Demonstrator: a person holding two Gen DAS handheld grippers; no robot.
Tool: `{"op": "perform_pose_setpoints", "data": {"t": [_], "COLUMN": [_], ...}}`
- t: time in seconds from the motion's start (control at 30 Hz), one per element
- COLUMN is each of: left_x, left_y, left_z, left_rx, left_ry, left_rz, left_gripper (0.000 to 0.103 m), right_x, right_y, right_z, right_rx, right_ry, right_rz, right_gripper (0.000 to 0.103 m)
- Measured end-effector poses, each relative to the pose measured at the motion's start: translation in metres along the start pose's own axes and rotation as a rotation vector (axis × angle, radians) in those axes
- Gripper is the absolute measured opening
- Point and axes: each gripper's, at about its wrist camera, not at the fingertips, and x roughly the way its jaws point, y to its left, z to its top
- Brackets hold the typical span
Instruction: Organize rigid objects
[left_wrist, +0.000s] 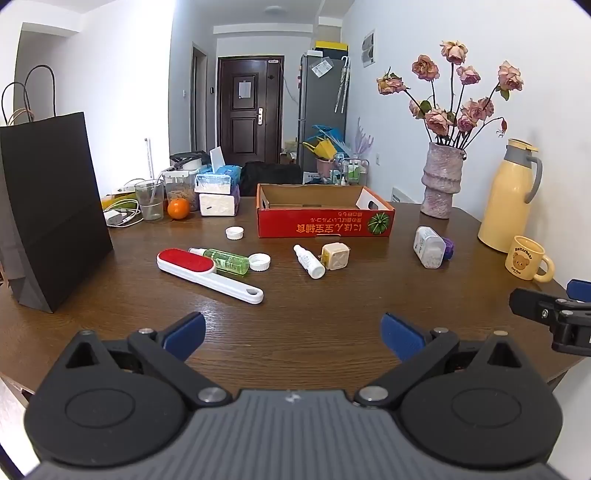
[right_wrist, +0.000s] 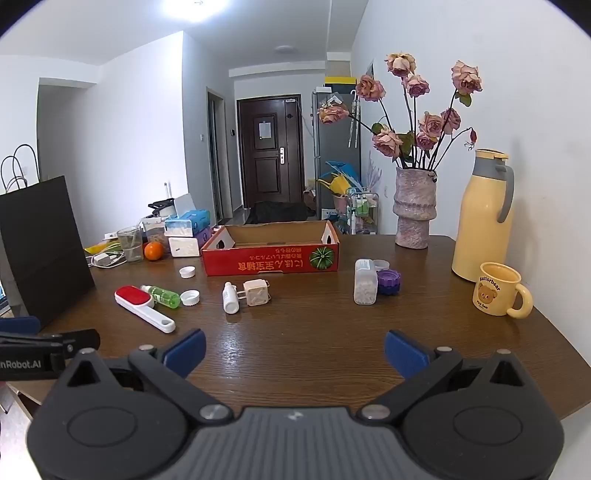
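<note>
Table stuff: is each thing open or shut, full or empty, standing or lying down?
Red box: open, looks empty.
Green bottle: lying down.
White bottle: lying down.
Cotton swab box: lying down.
Lint brush: lying flat.
Two white caps: off, loose.
Yellow mug: upright.
Thermos: upright, lid shut.
Left gripper: fingers open, empty.
Right gripper: fingers open, empty.

home: fridge, dining table
</note>
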Motion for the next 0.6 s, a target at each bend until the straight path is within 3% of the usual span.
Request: {"op": "perform_pose_setpoints", "data": {"t": [0.6], "left_x": [0.0021], "left_y": [0.0039], "left_z": [0.0020], "left_rx": [-0.012], "left_ry": [-0.006], "left_rz": [-0.002], "left_gripper": [0.103], "right_x": [0.0008], "right_y": [0.0014], "right_z": [-0.0010], "right_rx": [-0.010], "right_ry": [0.004], "right_rz": [-0.005], "right_gripper": [0.103]}}
